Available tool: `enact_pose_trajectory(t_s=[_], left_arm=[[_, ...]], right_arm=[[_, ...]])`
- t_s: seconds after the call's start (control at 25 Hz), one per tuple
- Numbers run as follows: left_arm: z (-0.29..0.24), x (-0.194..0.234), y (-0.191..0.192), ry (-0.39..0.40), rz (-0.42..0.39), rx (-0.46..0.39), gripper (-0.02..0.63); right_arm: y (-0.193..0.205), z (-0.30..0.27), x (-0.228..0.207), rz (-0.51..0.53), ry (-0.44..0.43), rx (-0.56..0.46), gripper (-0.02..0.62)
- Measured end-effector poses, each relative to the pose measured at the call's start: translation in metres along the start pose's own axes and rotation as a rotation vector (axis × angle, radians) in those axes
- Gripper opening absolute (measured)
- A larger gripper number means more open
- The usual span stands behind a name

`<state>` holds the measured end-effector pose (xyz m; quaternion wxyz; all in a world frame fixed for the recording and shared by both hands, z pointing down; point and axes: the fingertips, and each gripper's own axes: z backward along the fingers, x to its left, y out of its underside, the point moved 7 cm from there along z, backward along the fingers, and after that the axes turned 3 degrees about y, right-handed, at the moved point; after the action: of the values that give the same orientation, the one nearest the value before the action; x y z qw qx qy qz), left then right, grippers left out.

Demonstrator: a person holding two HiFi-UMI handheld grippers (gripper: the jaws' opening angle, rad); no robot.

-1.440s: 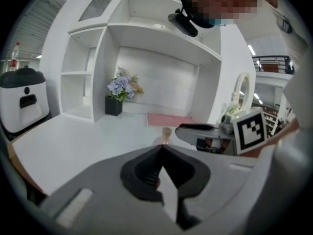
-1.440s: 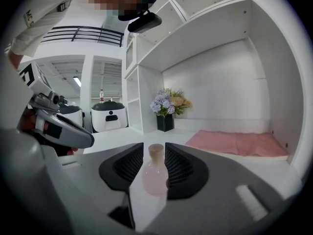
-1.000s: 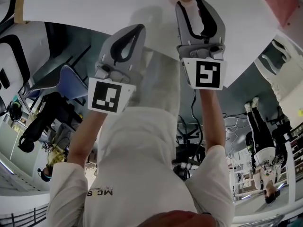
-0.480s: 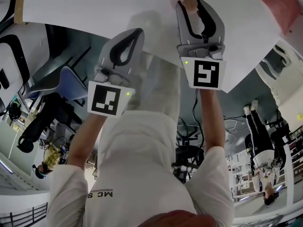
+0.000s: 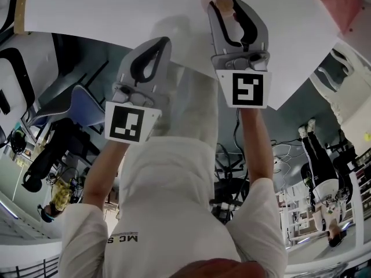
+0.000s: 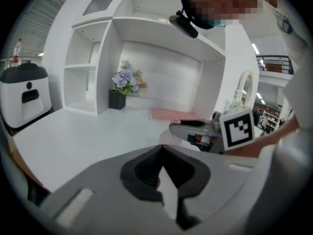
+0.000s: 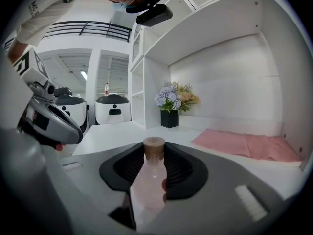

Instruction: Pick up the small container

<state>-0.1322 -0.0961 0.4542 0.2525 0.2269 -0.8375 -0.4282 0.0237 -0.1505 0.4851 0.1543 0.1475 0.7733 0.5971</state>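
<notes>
The small container (image 7: 148, 182) is a clear little bottle with a brown cork (image 5: 223, 3). It stands on the white table (image 5: 116, 10) between the jaws of my right gripper (image 5: 227, 0). In the right gripper view the dark pads (image 7: 182, 166) lie against its sides, and the jaws have just been closing on it. My right gripper (image 7: 154, 151) is shut on the bottle. My left gripper (image 5: 161, 40) hovers to its left at the table's near edge, tips together and nothing in them; it also shows as the left gripper (image 6: 161, 148) in its own view.
A pink cloth (image 7: 244, 143) lies at the back right of the table. A black vase of flowers (image 7: 170, 116) stands by the white shelf unit (image 6: 93, 67). Two white appliances (image 7: 113, 109) sit further left. A grey chair (image 5: 81, 100) stands beside the table.
The right gripper's jaws have narrowed around the bottle, which now sits deeper between them. Both grippers have drifted slightly left in the head view.
</notes>
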Motion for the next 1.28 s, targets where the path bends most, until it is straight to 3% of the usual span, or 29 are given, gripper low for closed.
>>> enact_pose_trajectory(t_s=[0.4, 0.88, 1.28], left_arm=[[0.015, -0.023, -0.02, 0.039, -0.024, -0.022, 0.0], [0.061, -0.067, -0.079, 0.103, -0.098, -0.075, 0.0], [0.112, -0.102, -0.131, 0.103, -0.138, -0.138, 0.0]], right_arm=[[-0.031, 0.043, -0.004, -0.024, 0.038, -0.01, 0.126], [-0.096, 0.134, -0.003, -0.015, 0.101, 0.021, 0.126], [-0.165, 0.216, 0.003, -0.011, 0.141, -0.005, 0.126]])
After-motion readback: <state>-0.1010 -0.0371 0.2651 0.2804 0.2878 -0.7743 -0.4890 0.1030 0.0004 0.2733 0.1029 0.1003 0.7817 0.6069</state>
